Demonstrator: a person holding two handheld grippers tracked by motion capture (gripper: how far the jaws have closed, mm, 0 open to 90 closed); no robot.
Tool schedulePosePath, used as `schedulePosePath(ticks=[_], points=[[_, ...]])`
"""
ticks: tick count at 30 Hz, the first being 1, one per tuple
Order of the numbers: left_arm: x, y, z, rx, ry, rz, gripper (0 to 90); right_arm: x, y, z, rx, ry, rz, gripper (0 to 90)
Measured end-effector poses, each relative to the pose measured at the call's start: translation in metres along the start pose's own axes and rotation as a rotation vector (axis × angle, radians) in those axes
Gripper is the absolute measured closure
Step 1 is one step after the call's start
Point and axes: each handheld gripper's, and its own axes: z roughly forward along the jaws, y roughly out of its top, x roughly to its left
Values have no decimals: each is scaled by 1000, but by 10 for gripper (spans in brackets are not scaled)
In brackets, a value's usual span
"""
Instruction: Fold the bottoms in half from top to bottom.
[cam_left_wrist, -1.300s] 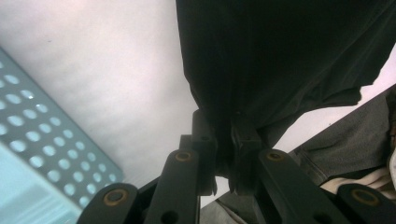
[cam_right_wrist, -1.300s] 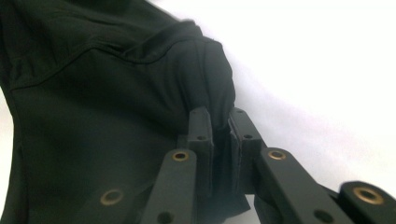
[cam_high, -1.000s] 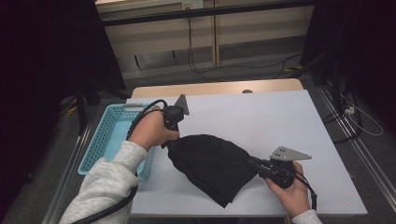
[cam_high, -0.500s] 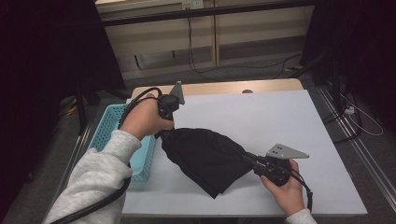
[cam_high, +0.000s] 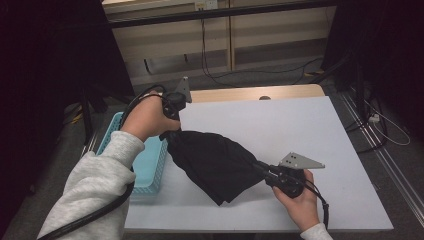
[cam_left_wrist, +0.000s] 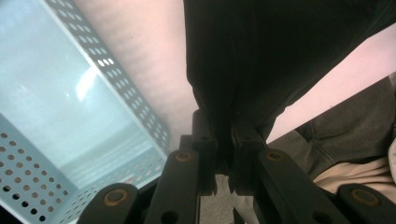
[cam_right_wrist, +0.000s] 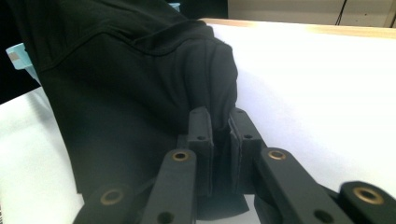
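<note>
Beside basket (cam_high: 145, 167) rim, black cloth (cam_high: 215, 160) stretched, table (cam_high: 310, 125) beyond

It looked like a lab or workshop: a bare white table (cam_high: 280, 130), loose cables (cam_high: 220, 75) on the floor at twelve o'clock, dark surroundings.

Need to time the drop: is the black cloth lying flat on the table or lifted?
Partly lifted: the left claw holds one end of the black cloth up, the right claw pinches the other near the table.
</note>
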Motion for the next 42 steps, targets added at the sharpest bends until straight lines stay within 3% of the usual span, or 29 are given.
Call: schedulePosePath(ticks=[9,42], points=[[4,1,-11,15,32,-1,833,15,2,6,-36,-18,-11,819],[30,-6,-43,-22,51,-40,834,48,15,23,-84,24,1,820]])
